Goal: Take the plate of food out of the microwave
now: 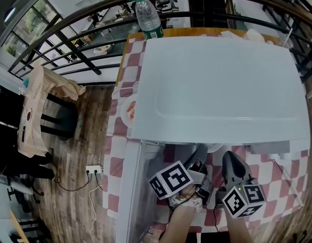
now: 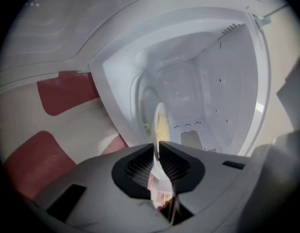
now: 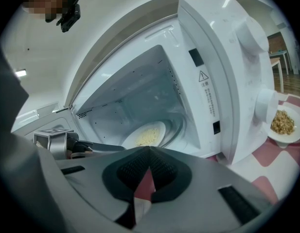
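**Left gripper view:** your left gripper point(image 2: 156, 148) is pinched on the near rim of the plate point(image 2: 161, 124). The plate sits inside the open microwave point(image 2: 222, 76) with pale food on it. Risk: this is a one-edge hold. The far side may sag as you draw it out, so food could slide off or the rim could catch the cavity's front lip.

**Right gripper view:** your right gripper point(image 3: 149, 152) is closed on nothing, so the plate has no second support. A second plate of food point(image 3: 284, 124) stands just beside the microwave; mind it when setting down.

**Head view:** a red-and-white checked tablecloth point(image 1: 269, 173) covers the surface and could ruck. A water bottle point(image 1: 148, 16) stands behind. Around are a wood floor point(image 1: 80, 151), draped chair point(image 1: 42, 103), railing point(image 1: 75, 50) and power strip point(image 1: 94, 170).
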The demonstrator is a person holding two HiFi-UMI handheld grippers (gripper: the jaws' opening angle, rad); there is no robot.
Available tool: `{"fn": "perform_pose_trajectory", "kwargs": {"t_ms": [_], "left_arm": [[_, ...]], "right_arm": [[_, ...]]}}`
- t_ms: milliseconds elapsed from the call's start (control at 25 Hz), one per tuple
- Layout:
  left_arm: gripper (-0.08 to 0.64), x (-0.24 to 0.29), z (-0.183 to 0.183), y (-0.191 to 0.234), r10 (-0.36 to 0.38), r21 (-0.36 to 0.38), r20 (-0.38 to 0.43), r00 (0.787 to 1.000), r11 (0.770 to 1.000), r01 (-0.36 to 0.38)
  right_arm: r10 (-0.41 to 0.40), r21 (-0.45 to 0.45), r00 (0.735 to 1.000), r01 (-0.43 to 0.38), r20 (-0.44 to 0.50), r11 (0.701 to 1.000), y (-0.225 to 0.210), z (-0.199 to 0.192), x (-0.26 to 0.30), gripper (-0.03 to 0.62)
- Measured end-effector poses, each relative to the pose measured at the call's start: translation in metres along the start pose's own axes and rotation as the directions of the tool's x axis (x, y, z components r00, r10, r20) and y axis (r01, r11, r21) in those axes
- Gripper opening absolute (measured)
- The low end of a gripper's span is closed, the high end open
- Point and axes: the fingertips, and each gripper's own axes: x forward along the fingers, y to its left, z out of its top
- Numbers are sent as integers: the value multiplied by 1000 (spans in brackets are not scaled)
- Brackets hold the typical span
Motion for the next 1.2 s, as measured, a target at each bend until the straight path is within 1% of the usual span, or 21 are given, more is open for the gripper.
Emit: {"fn": "perform_pose_trajectory", "kwargs": {"t_ms": [200, 320, 440, 640, 680, 720, 800, 920, 1000, 1040, 1080, 1200], "left_arm": [[52, -5, -5, 2, -20, -39, 9, 1000, 999, 21], [52, -8, -7, 3, -28, -38, 13, 1000, 999, 29], [52, -11, -10, 4, -41, -42, 19, 999, 998, 42], [54, -17, -17, 5, -53, -43, 27, 998, 998, 55], [53, -18, -19, 5, -53, -41, 25, 998, 998, 54], [52, -19, -20, 6, -53, -40, 23, 998, 998, 54], [51, -20, -22, 6, -57, -37, 22, 998, 998, 58], [51, -21, -24, 7, -63, -29, 23, 998, 998, 64], [51, -22, -24, 8, -65, -25, 24, 998, 998, 65], [51, -22, -24, 8, -65, -22, 24, 998, 998, 66], [51, -22, -24, 9, -65, -19, 25, 998, 998, 66], [51, -22, -24, 9, -68, -10, 28, 997, 998, 68]], "right_arm": [[5, 6, 1000, -5, 5, 1000, 1, -1, -1, -6], [4, 6, 1000, -4, 1, 1000, 1, -1, -3, -6], [1, 26, 1000, -1, 7, 1000, -3, -2, -5, -6], [-14, 113, 1000, 15, -9, 993, -14, -3, -7, 0], [-15, 124, 1000, 16, -11, 992, -15, -3, -7, 44], [-13, 136, 1000, 14, -8, 991, -17, -2, -8, 44], [1, 173, 1000, -1, 3, 985, -18, -1, -8, 44], [39, 246, 999, -39, 6, 968, -19, -2, -4, 55], [63, 260, 998, -60, -2, 964, -17, -3, -1, 64], [71, 268, 997, -67, -4, 961, -16, -4, 0, 80], [75, 280, 997, -70, -7, 957, -15, -4, 1, 98], [69, 328, 998, -66, 2, 942, -17, -3, 4, 101]]}}
